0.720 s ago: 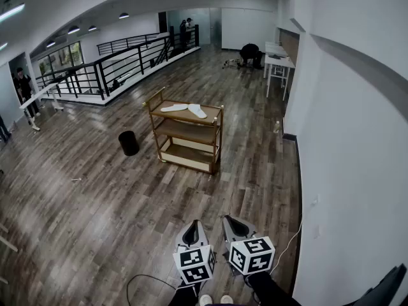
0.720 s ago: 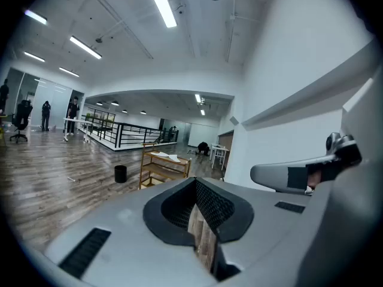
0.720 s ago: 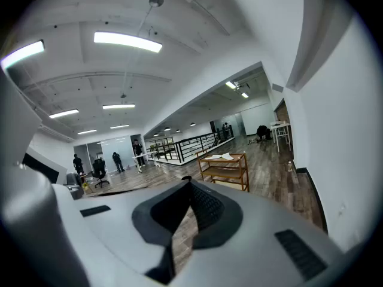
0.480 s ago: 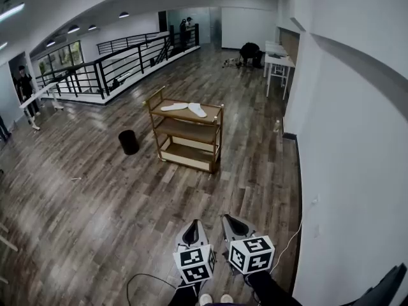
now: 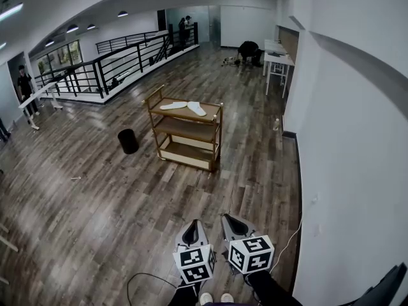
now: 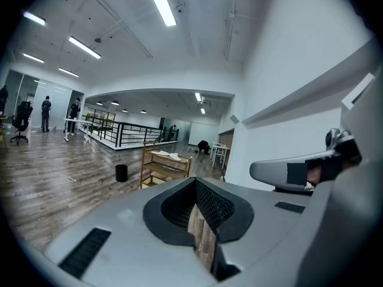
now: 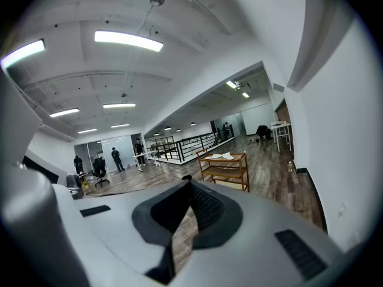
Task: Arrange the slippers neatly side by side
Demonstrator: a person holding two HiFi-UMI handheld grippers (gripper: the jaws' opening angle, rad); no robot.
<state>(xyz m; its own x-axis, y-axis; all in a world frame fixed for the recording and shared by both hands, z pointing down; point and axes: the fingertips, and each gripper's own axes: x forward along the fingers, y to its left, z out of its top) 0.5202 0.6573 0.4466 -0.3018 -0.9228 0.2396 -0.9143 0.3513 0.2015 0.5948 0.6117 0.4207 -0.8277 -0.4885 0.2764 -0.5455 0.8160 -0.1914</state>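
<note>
Two flat white slippers (image 5: pixel 197 109) are seen on the top shelf of a three-tier wooden cart (image 5: pixel 186 133). They lie well ahead of the left gripper (image 5: pixel 193 230) and right gripper (image 5: pixel 233 225), whose jaws are closed on nothing. Bare wood-plank floor (image 5: pixel 127 196) lies between, and a white wall (image 5: pixel 344 158) runs close on the right. The slippers are angled apart, not parallel.
</note>
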